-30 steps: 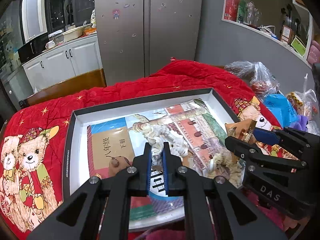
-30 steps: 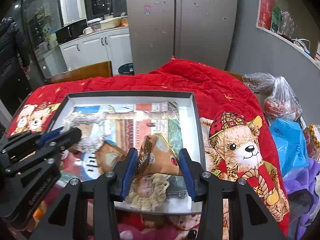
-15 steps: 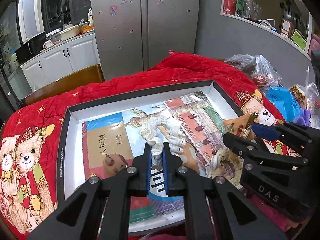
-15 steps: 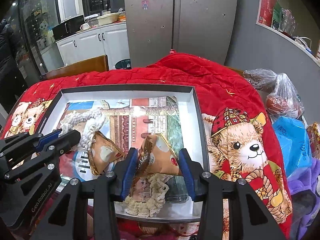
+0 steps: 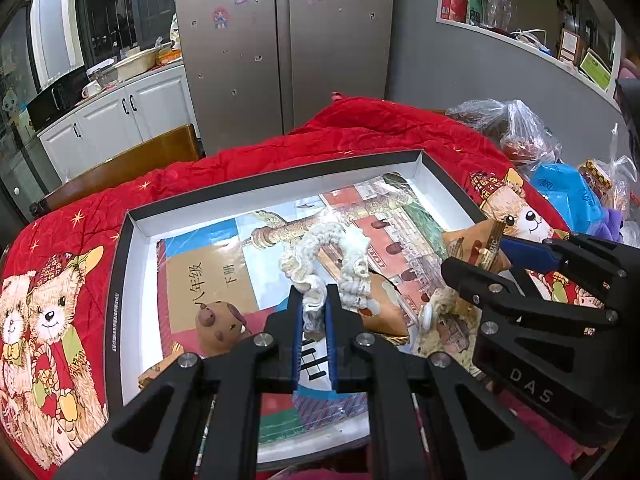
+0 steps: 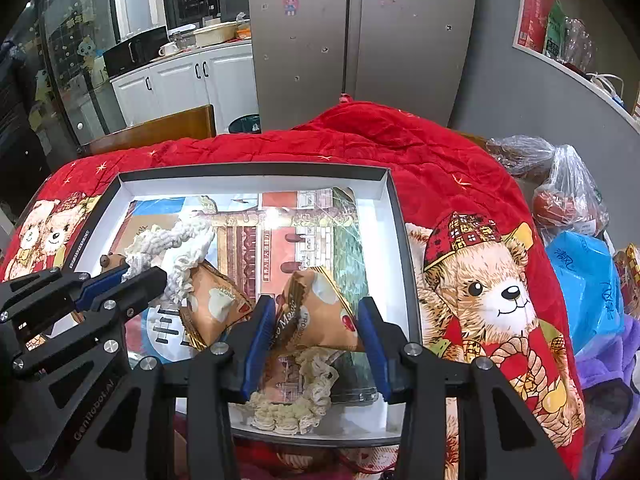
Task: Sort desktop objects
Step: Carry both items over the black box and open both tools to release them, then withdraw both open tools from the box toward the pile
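A black-rimmed white tray (image 5: 134, 264) (image 6: 396, 220) lies on a red bear quilt and holds a picture book. My left gripper (image 5: 313, 318) (image 6: 136, 278) is shut on a white fluffy scrunchie (image 5: 332, 248) (image 6: 176, 240), lifted above the tray. My right gripper (image 6: 318, 328) (image 5: 496, 256) is shut on a brown triangular snack packet (image 6: 320, 312) (image 5: 476, 242) above the tray's right side. A second brown packet (image 6: 212, 312) (image 5: 380, 304), a beige scrunchie (image 6: 296, 404) (image 5: 444, 312) and a small brown animal toy (image 5: 218, 322) lie in the tray.
Plastic bags (image 6: 568, 196) and a blue bag (image 6: 588, 276) crowd the right side beyond the quilt. A wooden chair back (image 5: 120, 168) stands behind the table. A grey fridge (image 6: 352, 40) and white cabinets (image 6: 184, 84) are at the back.
Both grippers have risen a little and drawn back, so the whole tray shows. The white scrunchie hangs higher from the left gripper. The right gripper's hold on the packet is unchanged.
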